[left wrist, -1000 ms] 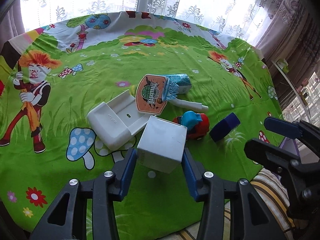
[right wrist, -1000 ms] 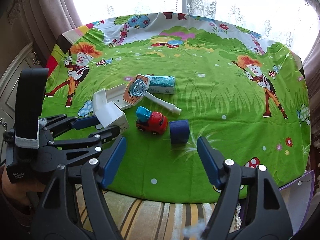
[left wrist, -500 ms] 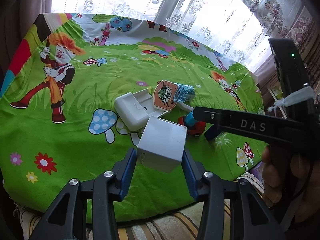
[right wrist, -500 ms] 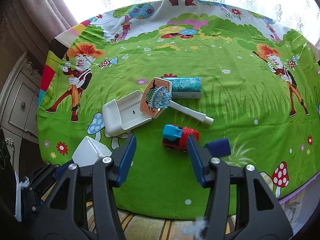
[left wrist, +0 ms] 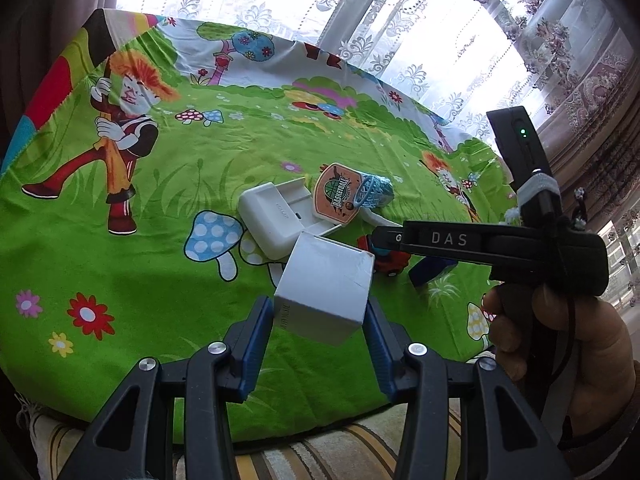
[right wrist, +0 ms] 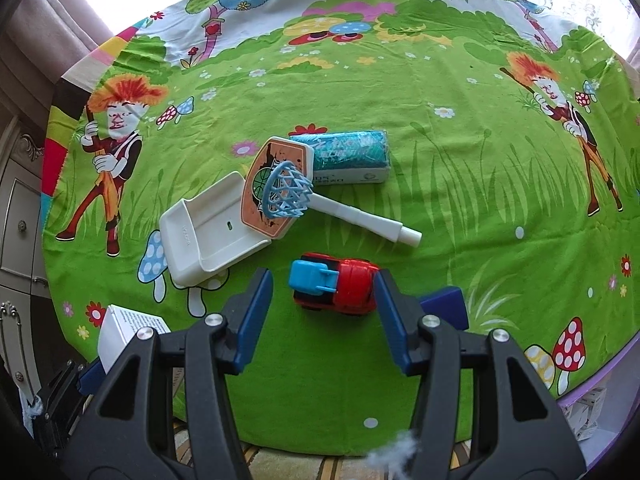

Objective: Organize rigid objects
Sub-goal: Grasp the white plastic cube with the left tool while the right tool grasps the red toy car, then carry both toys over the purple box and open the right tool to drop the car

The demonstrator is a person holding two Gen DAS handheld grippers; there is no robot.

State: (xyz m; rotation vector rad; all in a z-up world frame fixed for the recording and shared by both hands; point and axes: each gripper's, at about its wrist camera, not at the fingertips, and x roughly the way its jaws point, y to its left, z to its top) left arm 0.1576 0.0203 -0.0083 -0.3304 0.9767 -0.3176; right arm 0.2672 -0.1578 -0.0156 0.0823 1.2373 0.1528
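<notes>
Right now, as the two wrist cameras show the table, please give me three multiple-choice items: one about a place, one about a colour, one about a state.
1. Where does the toy basketball hoop lean?
A. against the white tray
B. on the toy car
C. beside the dark blue block

2. What colour is the toy car's front part?
A. yellow
B. light blue
C. white

3. What is the state of the left claw?
A. open and empty
B. out of view
C. closed on the white box

Answers:
1. A, the backboard's lower edge overlaps the tray rim in the right wrist view.
2. B, a light blue piece sits at the left end of the red body.
3. C, both blue pads press on the box's sides, and it is lifted above the green cloth.
</notes>
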